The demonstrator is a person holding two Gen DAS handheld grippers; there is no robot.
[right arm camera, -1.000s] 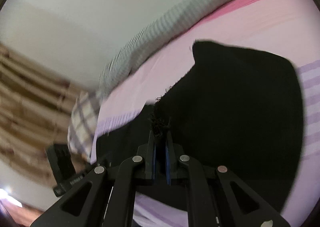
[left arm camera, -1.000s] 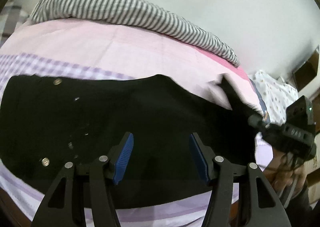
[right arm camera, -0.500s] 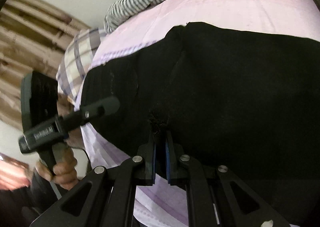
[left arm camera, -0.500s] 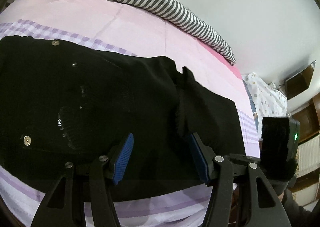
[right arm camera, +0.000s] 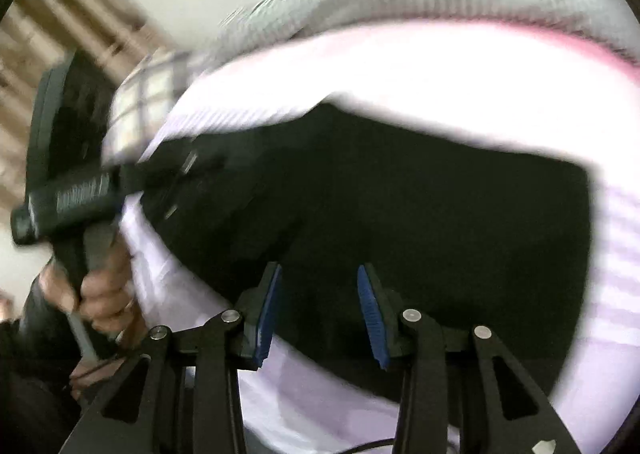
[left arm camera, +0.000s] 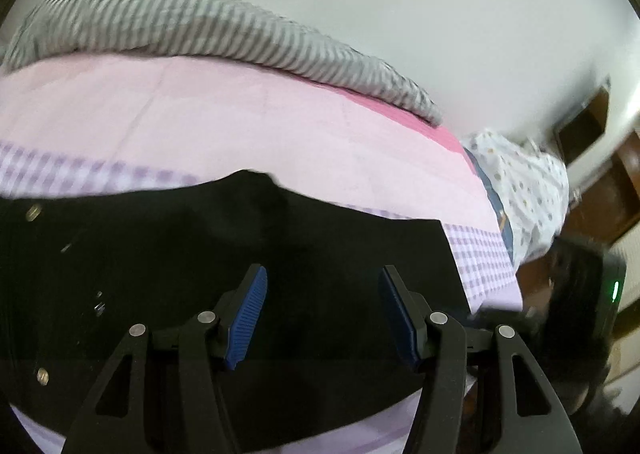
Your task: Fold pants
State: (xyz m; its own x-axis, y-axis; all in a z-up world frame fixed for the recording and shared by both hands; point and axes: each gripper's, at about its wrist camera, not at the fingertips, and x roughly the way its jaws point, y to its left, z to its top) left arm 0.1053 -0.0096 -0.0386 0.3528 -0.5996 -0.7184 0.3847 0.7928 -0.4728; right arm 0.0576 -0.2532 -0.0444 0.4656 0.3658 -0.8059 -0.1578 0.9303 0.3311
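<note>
The black pants [left arm camera: 248, 278] lie flat on the bed [left arm camera: 248, 126], spread across its near part over the pink and lilac-checked sheet, and they show as a compact, squared-off dark block rather than two long legs, so at least one fold looks done. In the left wrist view small metal studs sit on the cloth at the left, which I take for the waist end, while the right end is a straight edge near the bed's right side. The left tool [left arm camera: 322, 314] hangs over the near middle of the pants with its blue pads well apart and nothing between them. The right tool [right arm camera: 318, 308] has just been opening: its pads stand apart above the near edge of the cloth, gripping nothing, so the piece it carried now appears to rest on the pile. In the right wrist view the person's hand [right arm camera: 102, 294] holds the left tool's handle at the left, beside the bed. A striped grey blanket [left arm camera: 224, 34] lies along the far edge of the bed and a spotted cloth [left arm camera: 524, 182] sits off its right end, both well apart from the pants. What seems left is a further fold to make the bundle smaller, or some smoothing; motion blur hides how tidy the edges are.
</note>
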